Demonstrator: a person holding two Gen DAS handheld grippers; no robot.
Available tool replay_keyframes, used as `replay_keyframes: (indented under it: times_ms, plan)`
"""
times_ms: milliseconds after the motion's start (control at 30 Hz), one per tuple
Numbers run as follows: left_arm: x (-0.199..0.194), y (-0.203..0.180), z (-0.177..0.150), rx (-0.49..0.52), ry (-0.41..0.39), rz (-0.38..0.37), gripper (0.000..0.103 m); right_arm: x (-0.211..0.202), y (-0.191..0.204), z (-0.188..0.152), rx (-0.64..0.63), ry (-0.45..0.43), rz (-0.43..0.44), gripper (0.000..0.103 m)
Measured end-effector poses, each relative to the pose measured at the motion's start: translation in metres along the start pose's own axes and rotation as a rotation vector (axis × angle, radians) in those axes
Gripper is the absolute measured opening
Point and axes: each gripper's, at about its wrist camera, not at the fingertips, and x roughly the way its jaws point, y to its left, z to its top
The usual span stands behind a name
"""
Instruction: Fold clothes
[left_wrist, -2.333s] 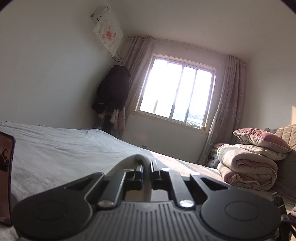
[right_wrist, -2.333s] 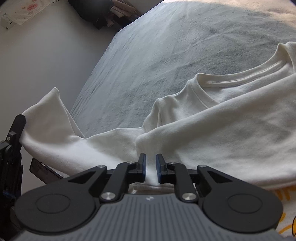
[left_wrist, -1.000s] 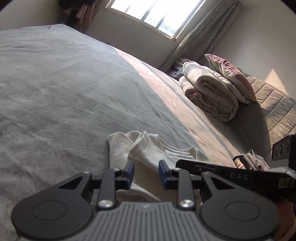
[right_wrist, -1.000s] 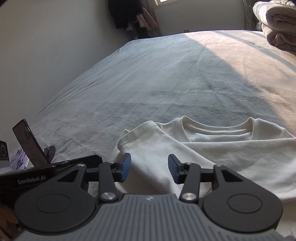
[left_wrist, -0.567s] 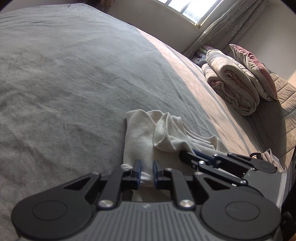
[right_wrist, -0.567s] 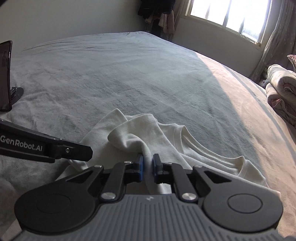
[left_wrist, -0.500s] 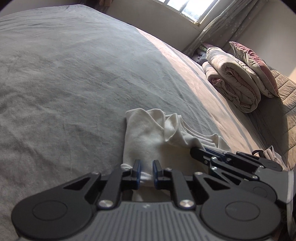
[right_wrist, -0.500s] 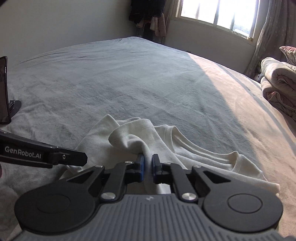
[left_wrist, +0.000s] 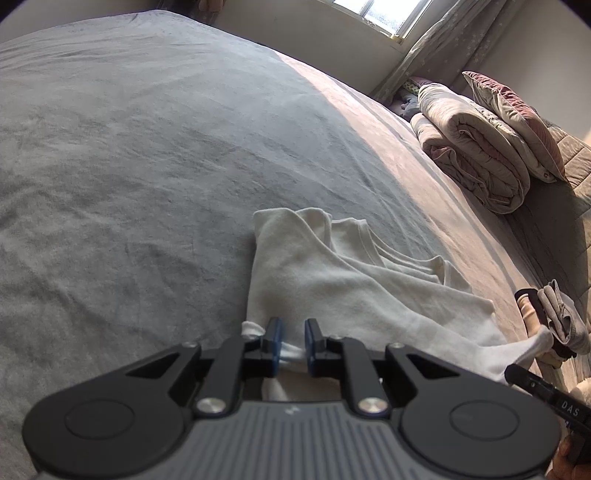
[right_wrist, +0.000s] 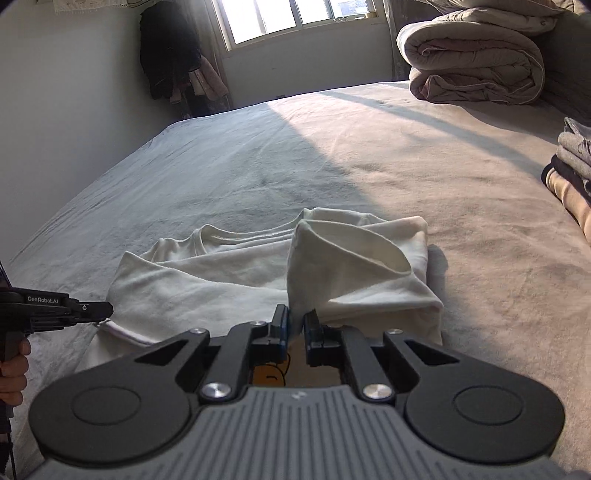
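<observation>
A white T-shirt (right_wrist: 229, 280) lies partly folded on the near part of a wide bed (right_wrist: 369, 155) covered in a grey-beige sheet, its round neckline toward the far side. The left gripper (left_wrist: 291, 341) has its jaws drawn in on the shirt's near left edge, a bunch of white cloth pinched between the blue pads. In the right wrist view this same gripper (right_wrist: 101, 309) comes in from the left, its tip touching the shirt's hem, with the person's hand (right_wrist: 13, 365) on its handle at the frame's edge. The right gripper (right_wrist: 295, 325) has its jaws nearly together, clamped on a fold of the shirt's right side, which stands up from the bed as a raised flap with the open sleeve cuff curling over beside it. In the left wrist view the right gripper (left_wrist: 517, 374) shows only as a black tip at the right edge, touching a stretched corner of the cloth. Sunlight falls across the far and right half of the bed. A rolled quilt (right_wrist: 472, 62) sits at the far right corner, a stack of folded clothes (right_wrist: 572, 166) lies at the right edge, and dark garments (right_wrist: 170, 51) hang by the window (right_wrist: 295, 18) on the far wall.
</observation>
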Motion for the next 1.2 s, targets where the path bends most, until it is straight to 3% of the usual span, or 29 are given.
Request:
replay_keyframes:
  times_ms: [67, 133, 200, 333, 633, 800, 900, 967, 1033, 1200]
  plan:
    - [0.000, -0.001, 0.000, 0.009, 0.002, 0.006, 0.013, -0.006, -0.007, -0.014, 0.035, 0.038, 0.015, 0.010]
    - [0.000, -0.001, 0.000, 0.014, 0.004, 0.008, 0.013, -0.011, -0.012, -0.026, 0.050, 0.084, 0.020, 0.020]
    - [0.000, -0.001, 0.000, 0.016, 0.006, 0.008, 0.014, -0.017, -0.014, -0.032, 0.049, 0.112, 0.027, 0.021]
    - [-0.001, 0.003, 0.003, -0.009, 0.012, -0.006, 0.014, -0.038, -0.030, -0.036, 0.119, 0.094, 0.091, 0.048]
    - [-0.003, 0.007, 0.006, -0.061, -0.002, -0.023, 0.016, -0.025, -0.079, -0.010, 0.365, 0.008, 0.084, 0.048]
    - [-0.003, 0.009, 0.007, -0.070, -0.005, -0.025, 0.016, 0.001, -0.086, -0.007, 0.390, 0.014, 0.029, 0.048]
    - [-0.002, 0.010, 0.007, -0.076, -0.008, -0.027, 0.015, 0.008, -0.078, -0.008, 0.346, 0.009, -0.003, 0.044]
    - [-0.001, 0.010, 0.008, -0.074, -0.010, -0.025, 0.015, 0.010, -0.058, -0.010, 0.218, 0.004, -0.072, 0.038]
    - [-0.001, 0.010, 0.008, -0.073, -0.012, -0.025, 0.015, 0.009, -0.040, -0.013, 0.098, -0.001, -0.127, 0.018]
    - [-0.003, 0.011, 0.010, -0.078, -0.031, -0.022, 0.015, -0.005, -0.019, -0.005, -0.067, -0.056, -0.192, 0.016]
